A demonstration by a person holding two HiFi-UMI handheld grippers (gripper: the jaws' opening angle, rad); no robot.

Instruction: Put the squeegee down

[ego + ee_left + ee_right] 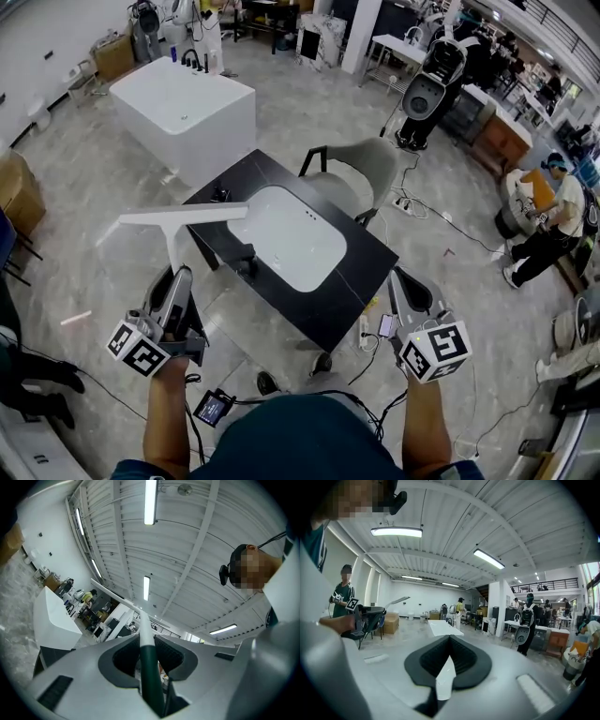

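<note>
Squeegee [183, 217]: its dark green handle end is clamped between the jaws of my left gripper [176, 281], and the pale shaft runs straight out ahead of the tips. The blade sits crosswise at the far end, long axis left to right in head view, held in the air by the left corner of the black table [366, 258]. Right gripper [405, 281]: jaws together, nothing between them.

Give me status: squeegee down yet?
Done: nothing visible; not down yet. In hand: the white T-shaped squeegee with a dark green handle is clamped in the left gripper, held in the air by the left corner of the black table with the white inset basin. The right gripper is empty. Remaining: set it on a surface, open the jaws.
</note>
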